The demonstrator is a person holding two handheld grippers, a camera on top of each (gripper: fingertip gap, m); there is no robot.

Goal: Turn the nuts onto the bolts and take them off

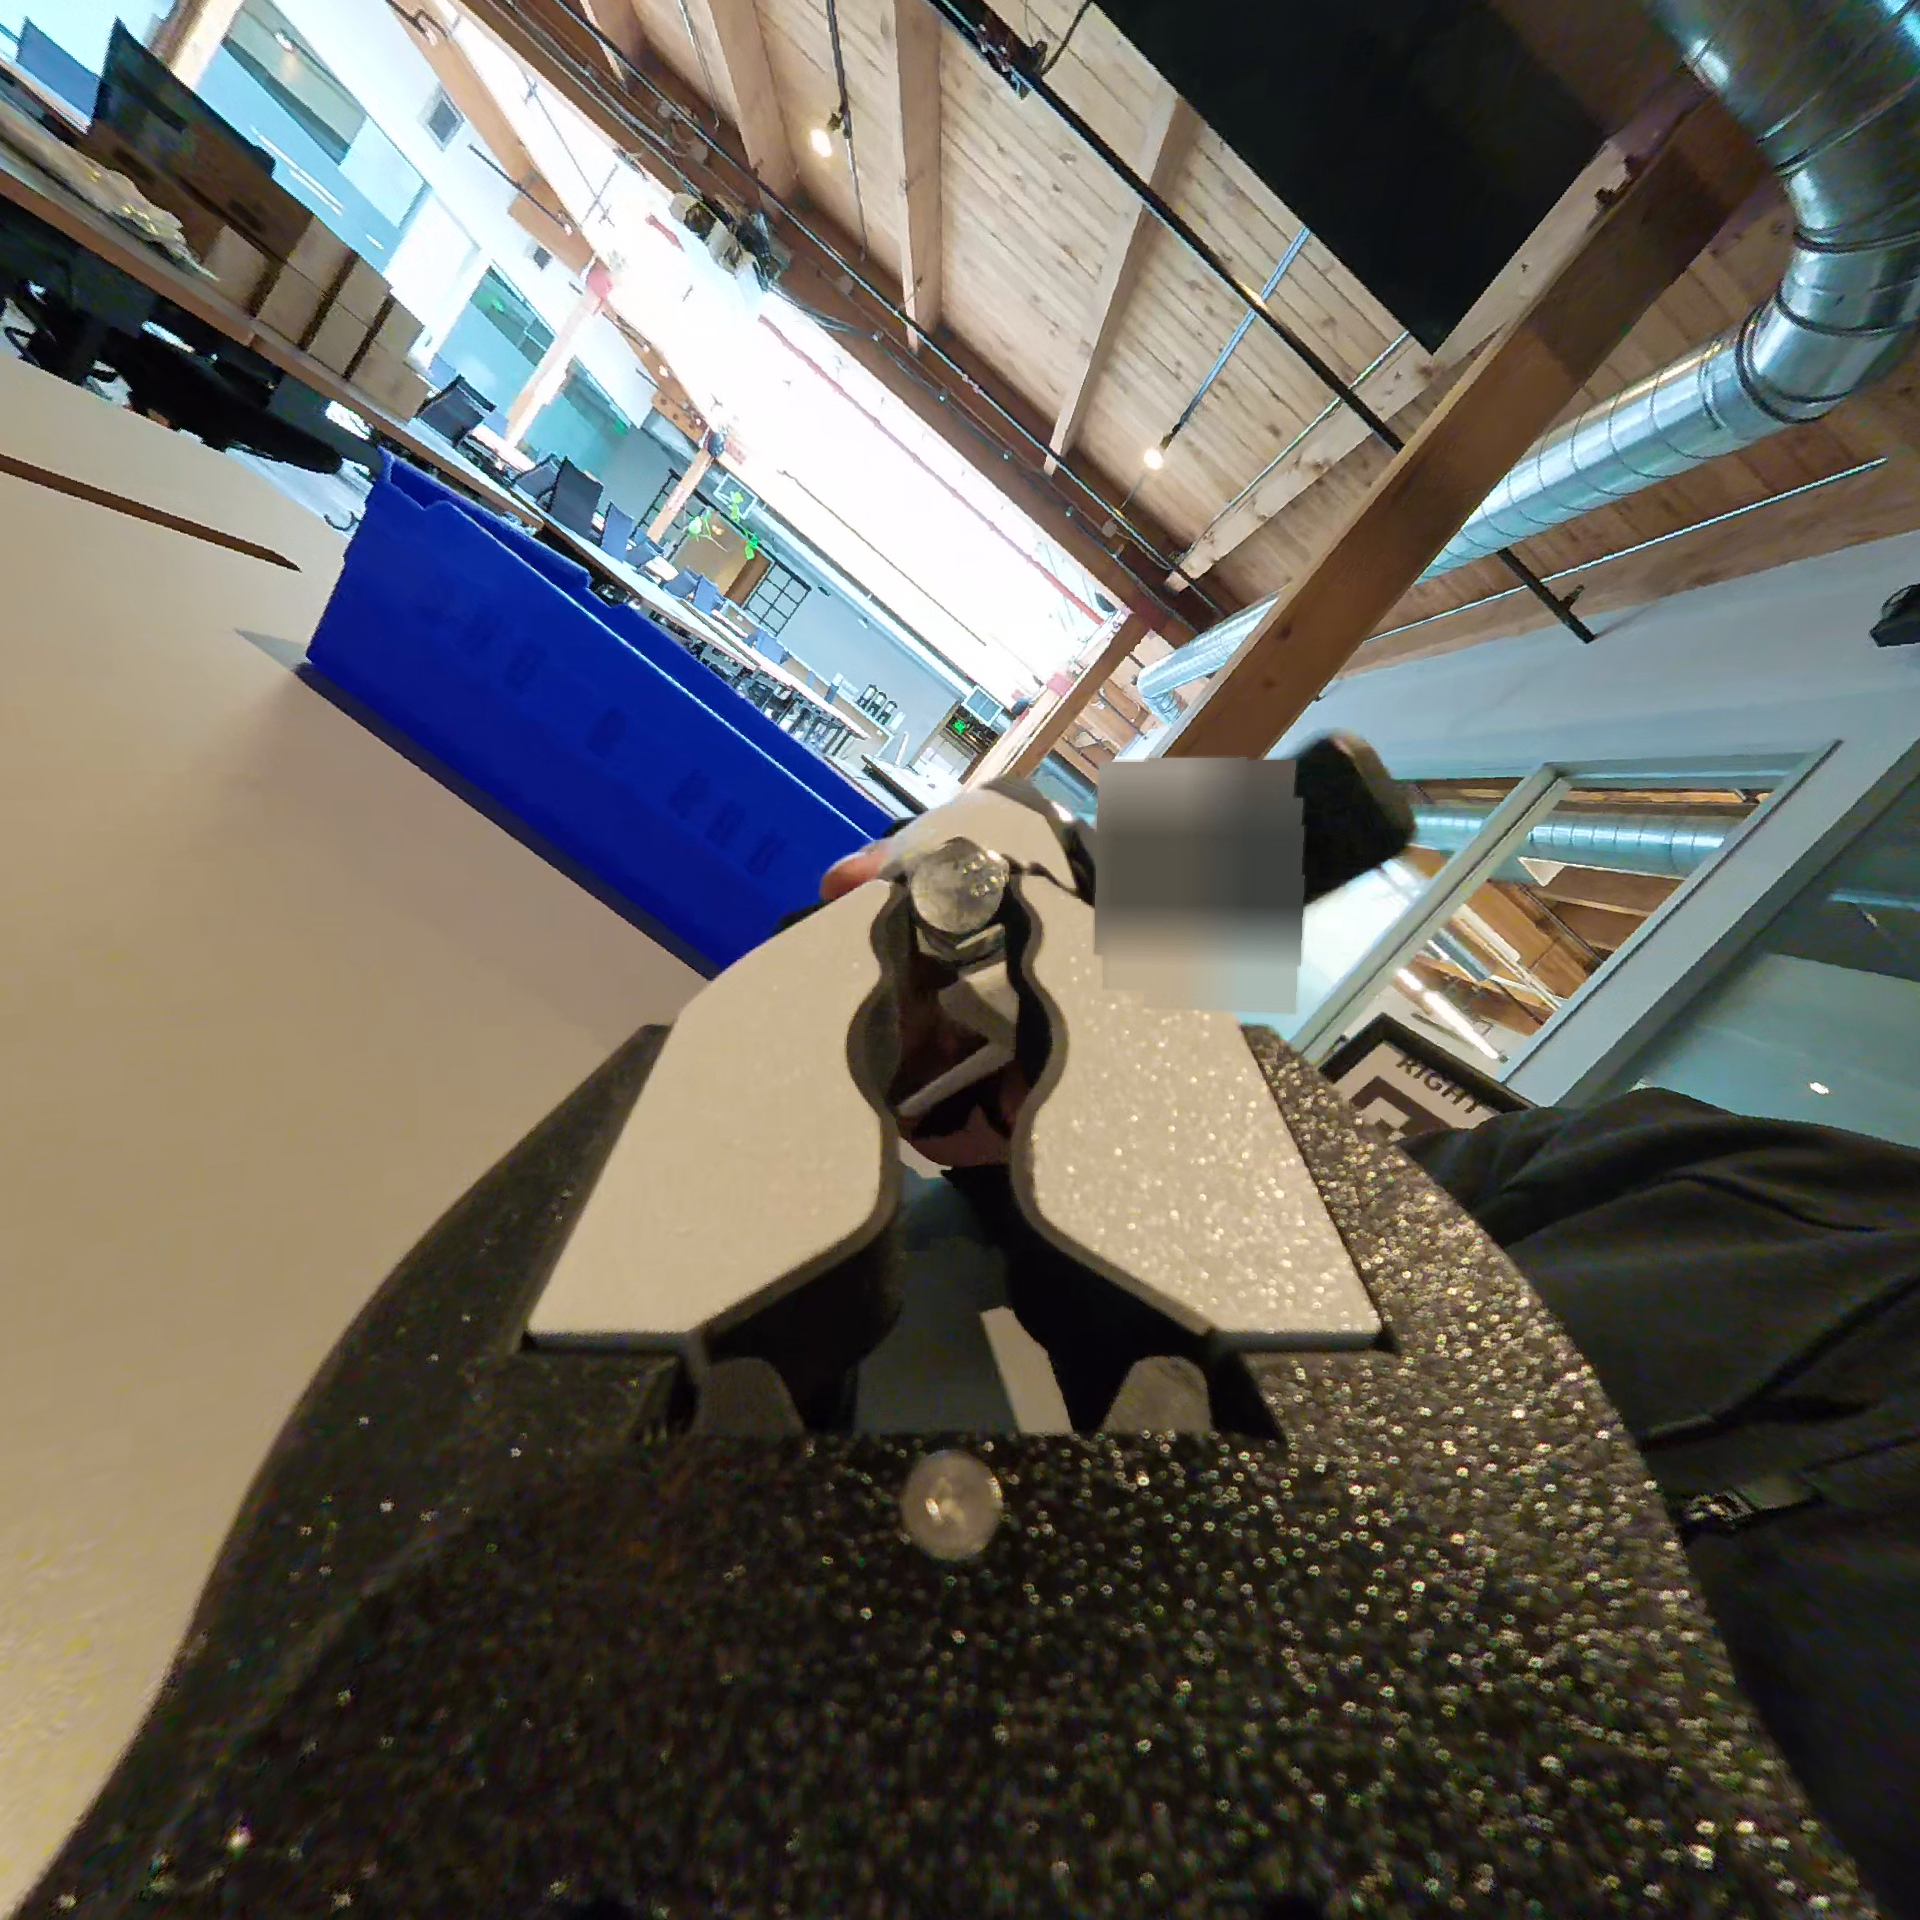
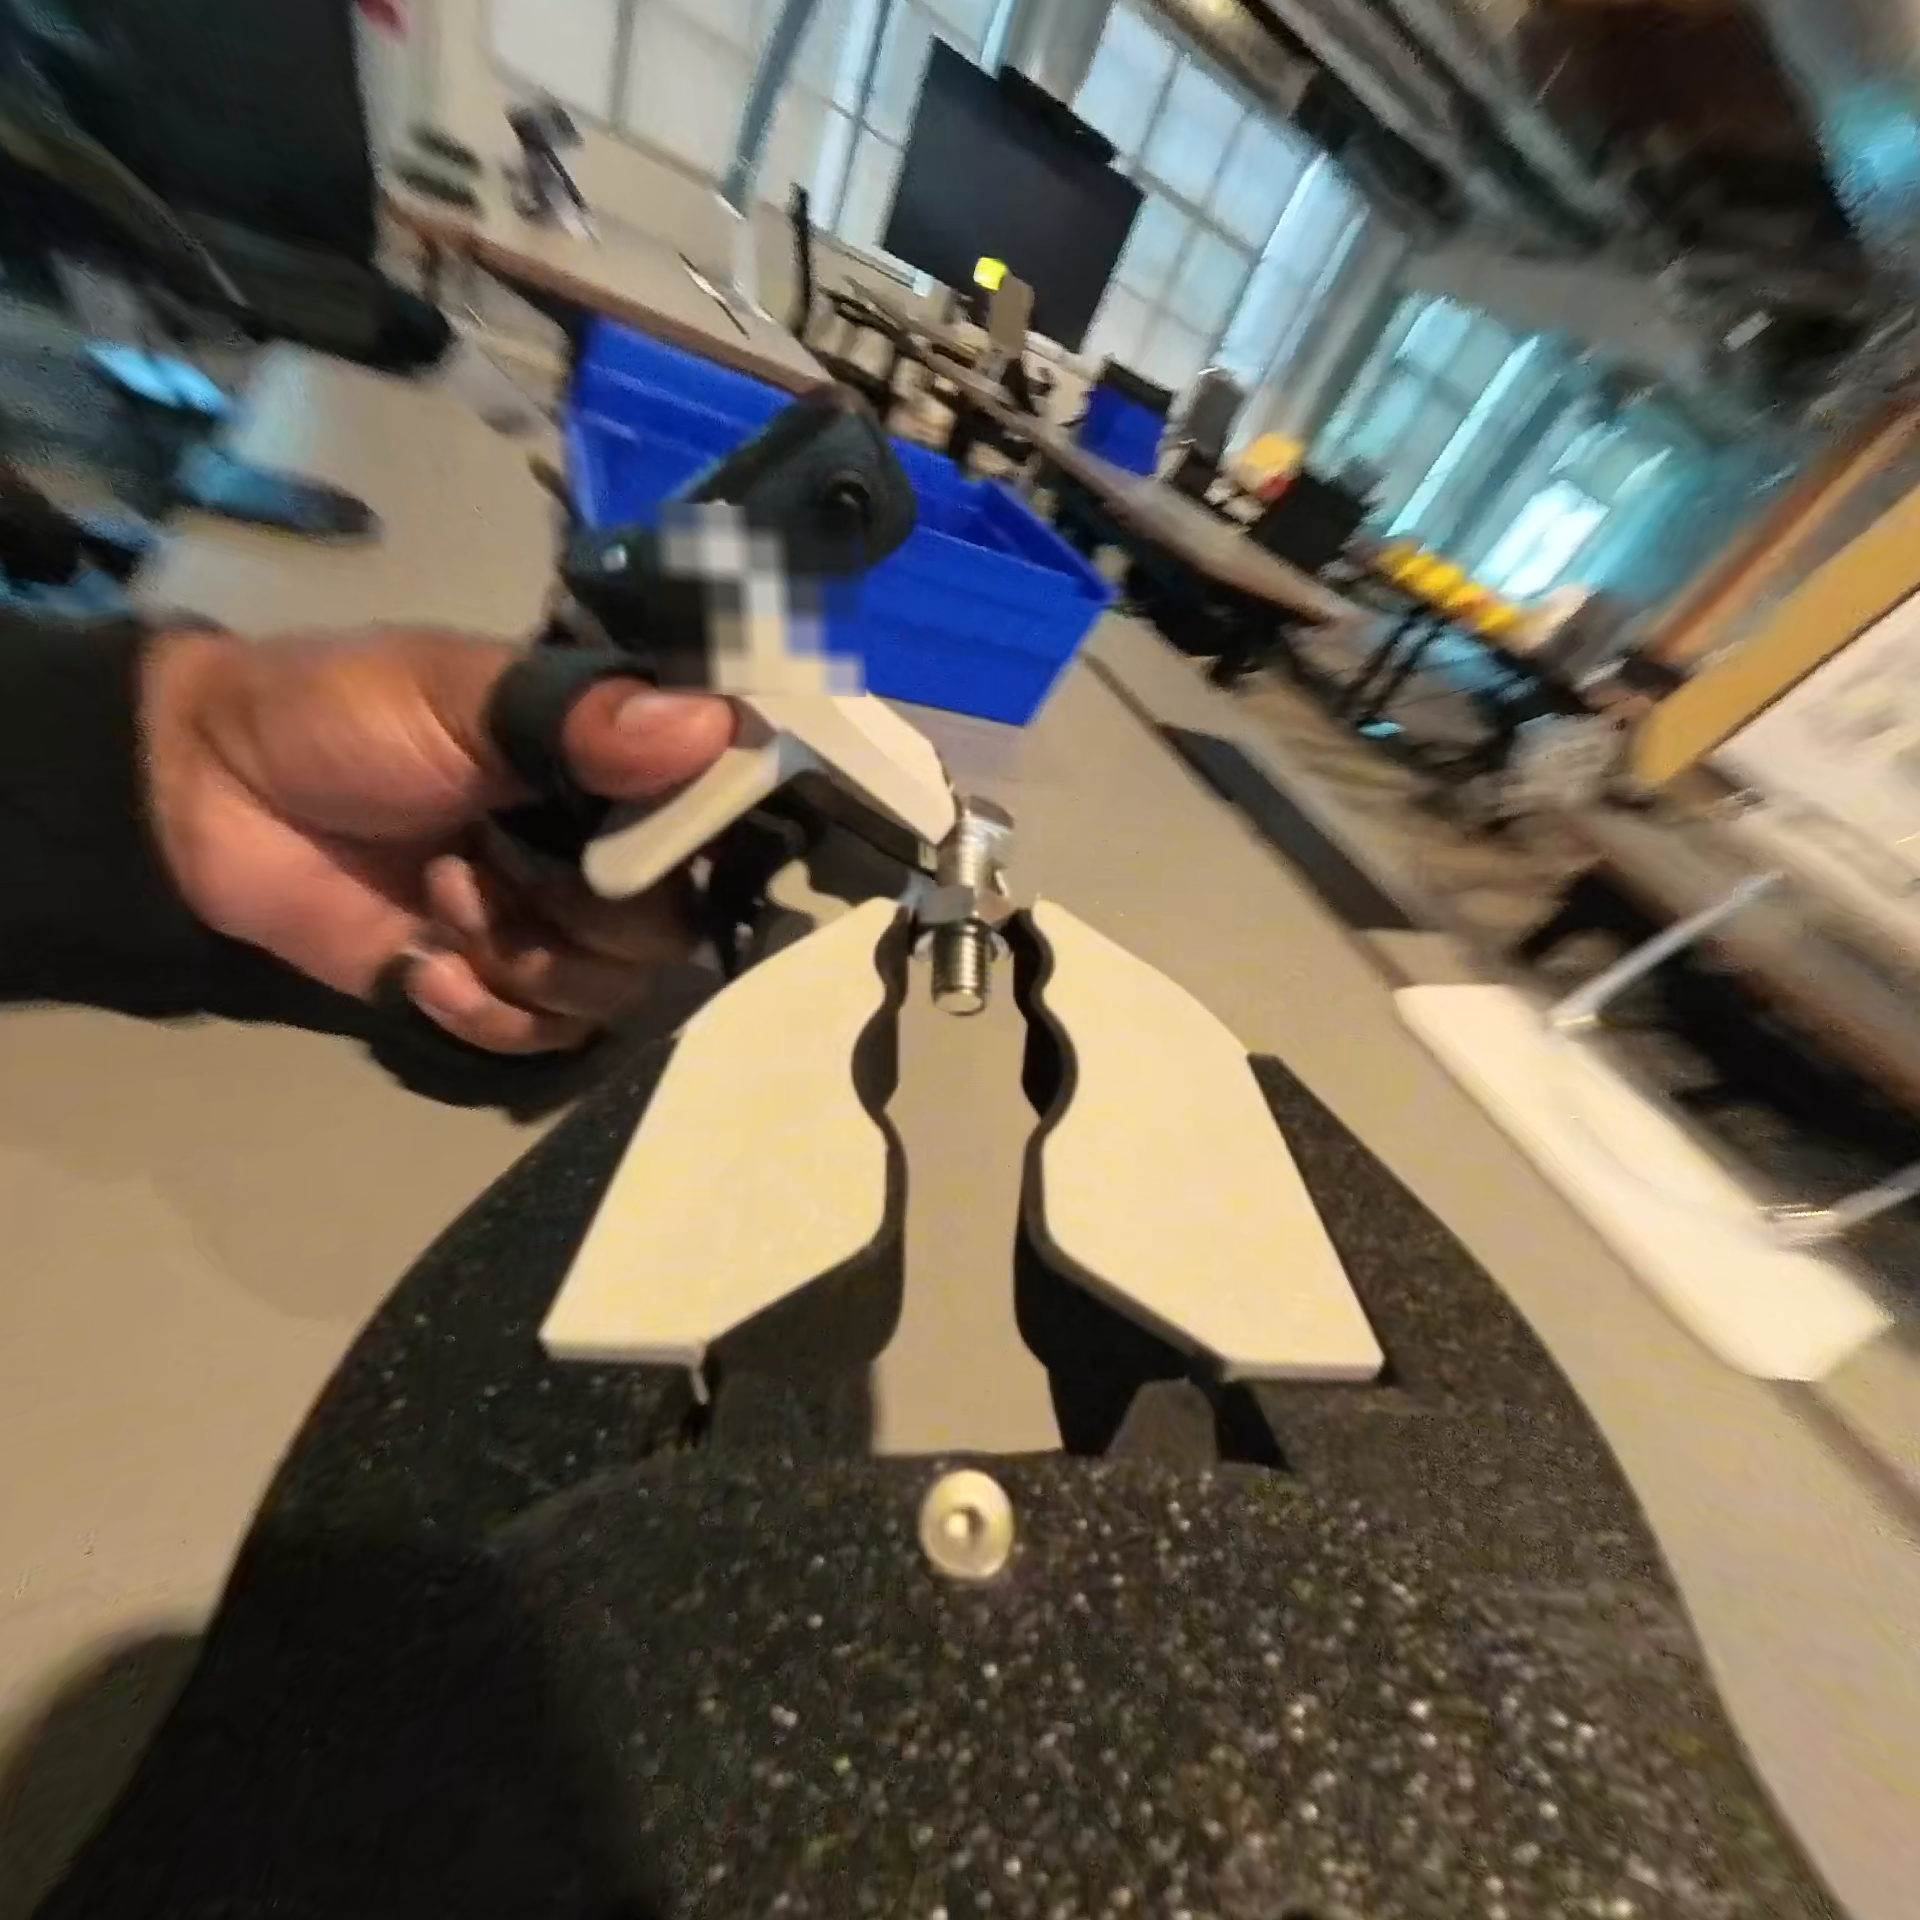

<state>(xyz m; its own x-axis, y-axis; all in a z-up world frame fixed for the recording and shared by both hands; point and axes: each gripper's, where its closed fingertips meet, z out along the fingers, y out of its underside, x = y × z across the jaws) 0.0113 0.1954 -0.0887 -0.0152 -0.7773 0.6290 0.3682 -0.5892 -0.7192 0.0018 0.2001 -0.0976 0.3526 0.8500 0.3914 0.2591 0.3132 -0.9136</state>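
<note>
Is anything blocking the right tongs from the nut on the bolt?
Nothing visible. The right tongs already pinch the silver hex nut on the threaded steel bolt, whose head end the left tongs hold.

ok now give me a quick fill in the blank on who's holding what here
1. The right gripper is shut on the ___.
2. The left gripper holds the ___ by its head.
3. The bin behind both grippers is coloured ___.

Missing words: nut; bolt; blue.
</note>
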